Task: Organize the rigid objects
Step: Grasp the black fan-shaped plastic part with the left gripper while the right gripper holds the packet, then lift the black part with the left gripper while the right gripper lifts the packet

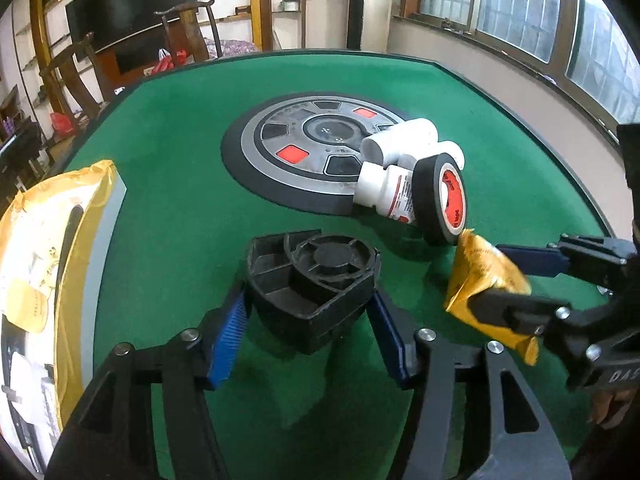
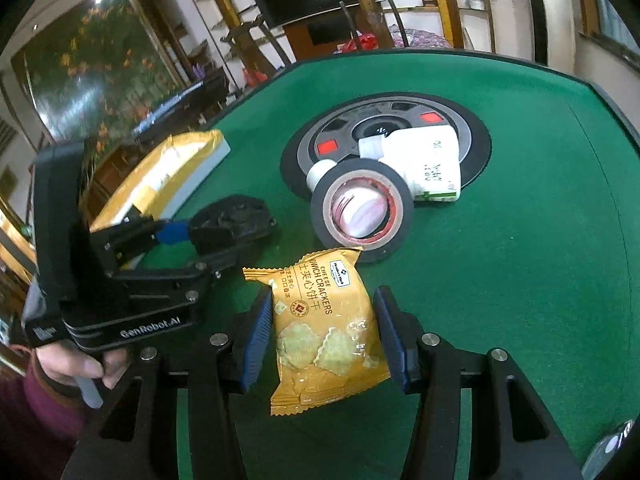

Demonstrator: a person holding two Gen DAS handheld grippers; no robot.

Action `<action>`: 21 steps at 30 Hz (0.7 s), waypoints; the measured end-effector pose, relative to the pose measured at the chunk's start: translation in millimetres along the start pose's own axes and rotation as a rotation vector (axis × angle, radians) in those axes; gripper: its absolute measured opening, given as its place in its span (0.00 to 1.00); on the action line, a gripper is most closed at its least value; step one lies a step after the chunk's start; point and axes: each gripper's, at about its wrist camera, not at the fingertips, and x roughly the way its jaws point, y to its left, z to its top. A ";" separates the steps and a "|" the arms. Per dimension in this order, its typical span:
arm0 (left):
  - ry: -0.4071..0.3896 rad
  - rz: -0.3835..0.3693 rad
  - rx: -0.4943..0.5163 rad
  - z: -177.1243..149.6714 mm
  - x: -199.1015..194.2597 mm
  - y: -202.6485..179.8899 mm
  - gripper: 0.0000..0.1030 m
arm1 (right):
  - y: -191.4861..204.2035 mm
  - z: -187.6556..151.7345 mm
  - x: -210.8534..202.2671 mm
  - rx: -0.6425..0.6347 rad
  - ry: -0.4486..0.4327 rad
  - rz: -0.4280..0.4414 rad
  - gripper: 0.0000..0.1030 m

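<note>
A: The left tool (image 1: 308, 304) has its blue pads against both sides of the black plastic fan housing (image 1: 316, 276), which sits on the green bench (image 1: 168, 152) at the near edge. The hold is on slanted walls, so it may twist out when lifted.

B: And the right tool (image 2: 320, 332) is clamped on the cheese cracker packet (image 2: 324, 328), near side, just short of the black tape roll (image 2: 362, 210). Soft wrapper; squeeze harder and the crackers break. A careless swing could knock the roll or the white bottles (image 2: 424, 160) behind it.
</note>
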 end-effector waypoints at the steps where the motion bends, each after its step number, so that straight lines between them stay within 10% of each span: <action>1: 0.011 -0.015 -0.010 1.0 0.9 2.2 0.57 | 0.6 -0.8 0.2 0.000 0.003 0.000 0.44; 7: 0.051 -0.100 -0.038 3.4 5.4 3.9 0.71 | 0.3 -4.7 -0.8 0.004 0.009 -0.003 0.44; 21: 0.012 -0.074 -0.055 4.0 6.8 9.6 0.64 | 6.8 -8.2 2.3 -0.030 0.027 -0.055 0.44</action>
